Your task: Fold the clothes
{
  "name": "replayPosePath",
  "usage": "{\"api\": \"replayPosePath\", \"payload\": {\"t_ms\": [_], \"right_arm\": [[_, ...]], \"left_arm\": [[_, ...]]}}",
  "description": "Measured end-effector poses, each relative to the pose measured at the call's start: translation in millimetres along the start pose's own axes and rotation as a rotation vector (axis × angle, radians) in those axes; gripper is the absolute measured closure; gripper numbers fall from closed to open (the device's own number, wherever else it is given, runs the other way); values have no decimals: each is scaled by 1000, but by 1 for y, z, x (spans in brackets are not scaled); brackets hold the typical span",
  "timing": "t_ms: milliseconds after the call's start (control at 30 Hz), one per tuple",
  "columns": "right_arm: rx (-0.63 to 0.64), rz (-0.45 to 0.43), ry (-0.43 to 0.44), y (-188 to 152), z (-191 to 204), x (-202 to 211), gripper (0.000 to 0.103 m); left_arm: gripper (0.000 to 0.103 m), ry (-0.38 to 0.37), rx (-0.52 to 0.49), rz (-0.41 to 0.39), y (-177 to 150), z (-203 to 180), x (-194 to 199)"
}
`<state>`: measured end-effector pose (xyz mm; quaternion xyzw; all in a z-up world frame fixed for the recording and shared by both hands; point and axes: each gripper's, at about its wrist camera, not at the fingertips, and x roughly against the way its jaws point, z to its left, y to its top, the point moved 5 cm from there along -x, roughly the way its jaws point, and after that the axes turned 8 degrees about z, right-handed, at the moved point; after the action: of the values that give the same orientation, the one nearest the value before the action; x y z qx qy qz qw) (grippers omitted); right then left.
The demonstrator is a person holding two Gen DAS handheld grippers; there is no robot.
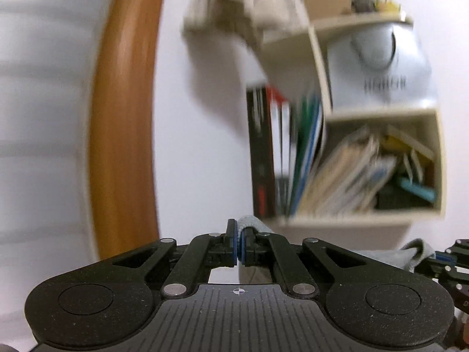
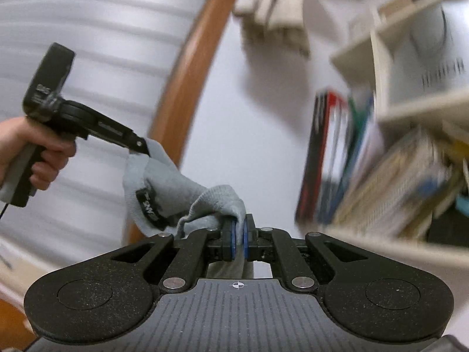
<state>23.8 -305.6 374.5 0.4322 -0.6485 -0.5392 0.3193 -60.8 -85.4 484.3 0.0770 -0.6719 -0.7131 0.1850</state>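
Note:
A small grey knitted garment (image 2: 164, 187) with a black label hangs in the air between both grippers. My right gripper (image 2: 239, 239) is shut on one end of it, grey fabric pinched between the blue pads. My left gripper (image 1: 239, 242) is shut on the other end, and a fold of the grey garment (image 1: 252, 223) pokes up beside its fingertips. In the right wrist view the left gripper (image 2: 143, 148) reaches in from the left, held by a hand (image 2: 32, 152), clamping the cloth's upper edge. At the lower right of the left wrist view, more grey cloth (image 1: 410, 250) leads to the right gripper (image 1: 448, 264).
A cream wall shelf (image 1: 363, 223) holds books, folders and a white rounded device (image 1: 381, 64). An orange wooden arch (image 1: 123, 117) borders a white ribbed surface (image 1: 41, 117). A beige hanging object (image 1: 240, 8) is on the white wall. The background is motion-blurred.

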Motion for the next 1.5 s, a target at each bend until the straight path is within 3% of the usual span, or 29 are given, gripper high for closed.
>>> {"api": "replayPosePath", "payload": {"t_ms": [167, 300, 400, 533, 633, 800, 967, 1033, 1100, 1267, 1367, 1433, 1500], "right_arm": [[7, -119, 64, 56, 8, 37, 97], [-4, -72, 124, 49, 12, 28, 97], [-13, 54, 157, 13, 18, -3, 96], [-46, 255, 208, -62, 27, -55, 96], [-77, 394, 206, -120, 30, -90, 89], [-143, 558, 194, -201, 26, -123, 87], [-175, 625, 248, -251, 34, -131, 84], [-176, 652, 256, -265, 45, -136, 68], [-176, 678, 263, -279, 57, -141, 62], [-178, 743, 282, -314, 86, -153, 61], [-185, 770, 288, -330, 97, -157, 71], [-210, 746, 274, -326, 84, -153, 101], [-235, 722, 260, -322, 70, -148, 102]], "left_arm": [[101, 51, -38, -62, 43, -2, 60], [101, 83, -70, 17, 21, -1, 42], [101, 105, -93, 131, -26, 3, 2], [101, 105, -90, 296, -108, 13, -60], [101, 92, -75, 407, -171, 21, -102], [101, 70, -38, 534, -249, 31, -154], [101, 51, -10, 566, -274, 39, -179], [101, 46, -1, 563, -274, 42, -184], [101, 41, 2, 556, -271, 43, -187], [101, 26, 10, 528, -260, 46, -183], [101, 18, 16, 517, -256, 49, -179], [101, 10, 25, 510, -255, 52, -176], [101, 7, 32, 507, -255, 55, -174]]}}
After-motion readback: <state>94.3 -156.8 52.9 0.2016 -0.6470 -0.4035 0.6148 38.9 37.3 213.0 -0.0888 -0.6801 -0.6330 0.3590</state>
